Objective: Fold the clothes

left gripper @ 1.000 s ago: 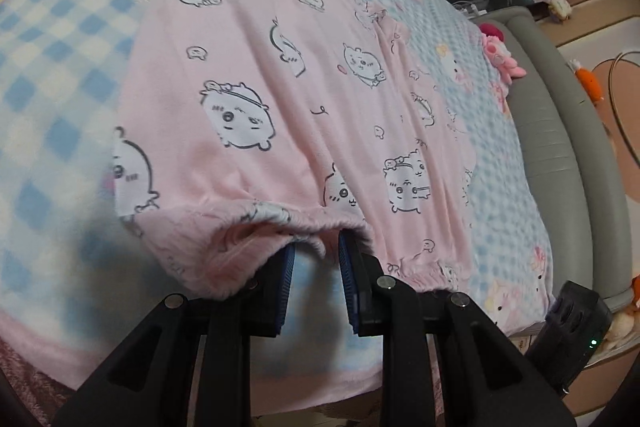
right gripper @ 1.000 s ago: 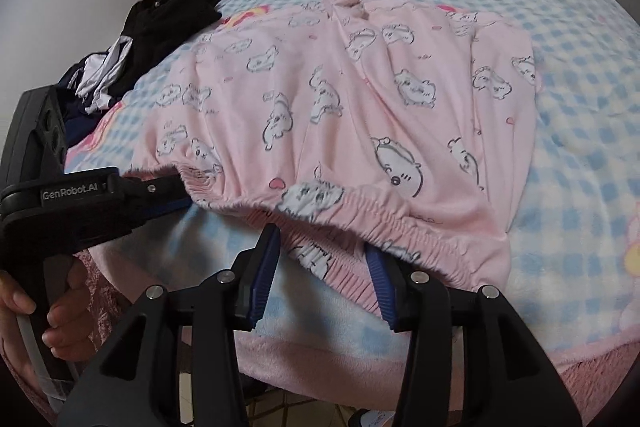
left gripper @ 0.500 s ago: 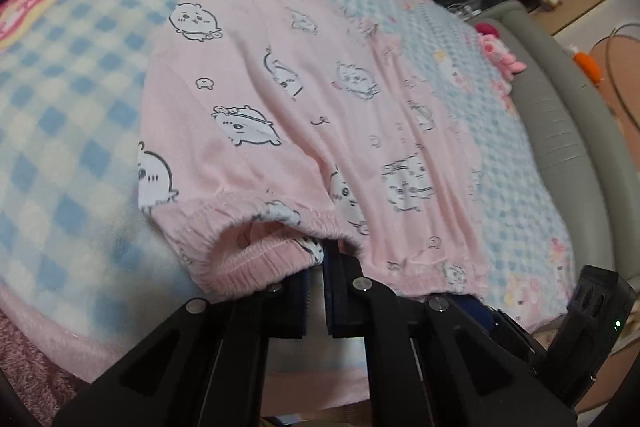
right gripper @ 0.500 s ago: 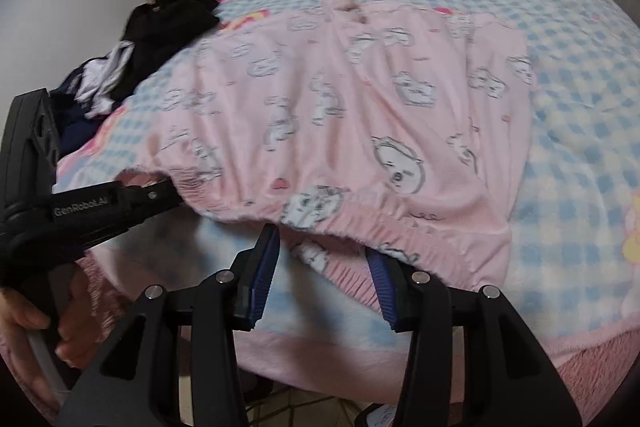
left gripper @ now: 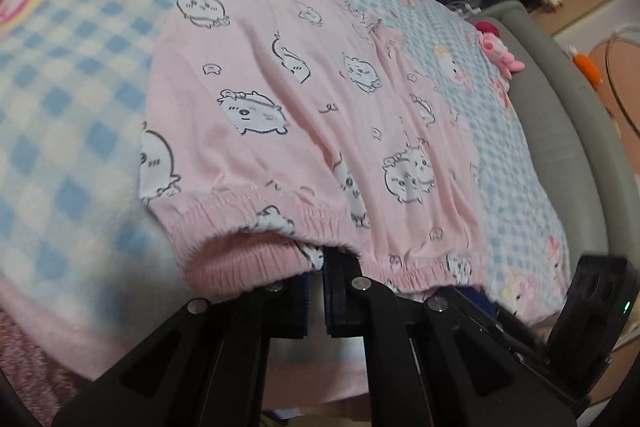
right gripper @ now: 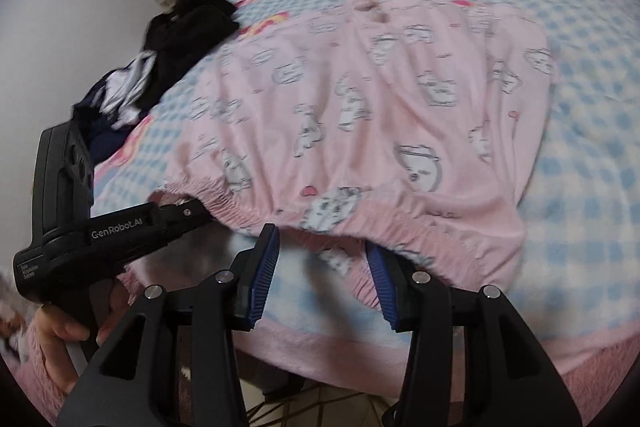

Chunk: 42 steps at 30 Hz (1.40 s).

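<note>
Pink pyjama trousers (left gripper: 280, 87) with a cartoon animal print lie spread on the bed, elastic waistband toward me. My left gripper (left gripper: 316, 267) is shut on the waistband near its left end, and the band bunches over its fingertips. From the right wrist view the same left gripper (right gripper: 192, 211) bites the trousers' (right gripper: 380, 107) left corner. My right gripper (right gripper: 324, 255) stands open at the waistband's middle. The band's edge drapes over its blue pads (right gripper: 264, 267) without being pinched.
A blue-and-white checked blanket (right gripper: 580, 187) with a pink border covers the bed. A pile of dark clothes (right gripper: 188, 23) lies at the far left. A pink plush toy (left gripper: 496, 47) rests by the grey padded bed frame (left gripper: 560, 147). A person's hand (right gripper: 60, 331) grips the left handle.
My left gripper's jaws have come together on the waistband and drawn its edge up slightly. The right gripper has stayed at the waistband with its jaws apart.
</note>
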Available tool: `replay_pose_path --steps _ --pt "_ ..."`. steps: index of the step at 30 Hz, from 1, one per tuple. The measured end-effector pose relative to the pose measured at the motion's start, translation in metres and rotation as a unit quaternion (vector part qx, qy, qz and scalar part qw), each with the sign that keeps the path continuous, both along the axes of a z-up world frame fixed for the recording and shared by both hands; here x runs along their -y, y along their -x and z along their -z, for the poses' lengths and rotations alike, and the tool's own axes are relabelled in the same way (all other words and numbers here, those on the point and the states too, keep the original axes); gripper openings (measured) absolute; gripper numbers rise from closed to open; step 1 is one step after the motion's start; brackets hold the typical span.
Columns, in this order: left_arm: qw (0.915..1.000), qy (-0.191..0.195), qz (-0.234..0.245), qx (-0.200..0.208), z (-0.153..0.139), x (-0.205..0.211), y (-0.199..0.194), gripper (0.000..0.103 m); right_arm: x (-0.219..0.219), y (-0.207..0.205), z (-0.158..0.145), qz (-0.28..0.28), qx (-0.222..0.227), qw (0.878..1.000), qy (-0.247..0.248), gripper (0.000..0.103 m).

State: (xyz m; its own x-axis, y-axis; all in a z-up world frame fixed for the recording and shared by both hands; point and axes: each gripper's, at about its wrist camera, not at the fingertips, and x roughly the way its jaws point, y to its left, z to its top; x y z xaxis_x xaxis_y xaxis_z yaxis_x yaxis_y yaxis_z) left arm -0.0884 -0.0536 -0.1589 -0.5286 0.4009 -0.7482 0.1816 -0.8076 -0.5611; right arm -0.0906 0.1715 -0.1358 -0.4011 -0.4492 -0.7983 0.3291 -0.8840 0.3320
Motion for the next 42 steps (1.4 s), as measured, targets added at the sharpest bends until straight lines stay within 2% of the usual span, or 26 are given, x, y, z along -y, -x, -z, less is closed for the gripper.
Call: replay_pose_path --steps 7,10,12,16,19,20,22,24,25,26,27,29,33,35,39,42 --pt "0.9999 0.005 0.009 0.009 -0.001 0.005 -0.021 0.004 0.011 -0.008 -0.015 -0.012 -0.033 0.999 -0.020 0.048" --pt "0.9995 0.010 0.017 0.024 0.007 0.001 -0.030 0.004 0.011 -0.003 -0.005 0.009 -0.035 0.998 -0.050 0.046" --pt "0.9988 0.016 0.027 0.036 0.013 -0.002 -0.033 0.004 0.009 -0.001 0.003 0.024 -0.037 0.996 -0.076 0.039" --pt "0.9978 -0.017 0.043 0.046 0.013 0.002 -0.035 0.005 0.000 -0.006 0.003 0.055 -0.063 0.991 -0.106 0.039" --pt "0.9976 -0.035 0.057 0.015 -0.008 0.008 -0.044 0.006 -0.011 -0.011 0.000 0.053 -0.052 0.993 -0.089 0.039" --pt "0.9984 -0.018 0.054 0.004 -0.016 0.011 -0.048 0.006 -0.014 -0.015 -0.002 0.055 -0.051 0.993 -0.086 0.039" --pt "0.9984 0.044 0.034 -0.012 -0.034 0.019 -0.053 0.006 -0.020 -0.026 -0.009 0.054 -0.048 0.995 -0.073 0.039" --pt "0.9939 0.108 0.017 -0.012 -0.044 0.026 -0.053 0.011 -0.025 -0.036 -0.014 0.049 -0.039 0.996 -0.061 0.039" --pt "0.9914 0.129 0.021 -0.002 -0.043 0.028 -0.050 0.017 -0.026 -0.041 -0.015 0.048 -0.036 0.996 -0.062 0.039" --pt "0.9889 0.146 0.023 0.013 -0.039 0.030 -0.047 0.033 -0.026 -0.044 -0.015 0.051 -0.035 0.995 -0.072 0.039" --pt "0.9864 0.160 0.024 0.029 -0.034 0.033 -0.043 0.042 -0.027 -0.046 -0.014 0.057 -0.034 0.994 -0.083 0.039" --pt "0.9849 0.166 0.032 0.036 -0.025 0.037 -0.040 0.042 -0.030 -0.045 -0.007 0.072 -0.027 0.993 -0.095 0.039" --pt "0.9858 0.161 0.045 0.017 -0.025 0.034 -0.033 0.041 -0.036 -0.034 0.006 0.085 0.010 0.993 -0.080 0.039" --pt "0.9824 0.183 0.037 0.003 -0.030 0.031 -0.029 0.040 -0.039 -0.032 0.005 0.092 0.014 0.993 -0.076 0.039" --pt "0.9725 0.231 0.016 -0.022 -0.039 0.030 -0.024 0.036 -0.049 -0.041 -0.012 0.106 -0.011 0.990 -0.093 0.039" --pt "0.9766 0.214 0.011 -0.016 -0.032 0.033 -0.024 0.036 -0.056 -0.041 -0.007 0.112 0.006 0.990 -0.090 0.039"
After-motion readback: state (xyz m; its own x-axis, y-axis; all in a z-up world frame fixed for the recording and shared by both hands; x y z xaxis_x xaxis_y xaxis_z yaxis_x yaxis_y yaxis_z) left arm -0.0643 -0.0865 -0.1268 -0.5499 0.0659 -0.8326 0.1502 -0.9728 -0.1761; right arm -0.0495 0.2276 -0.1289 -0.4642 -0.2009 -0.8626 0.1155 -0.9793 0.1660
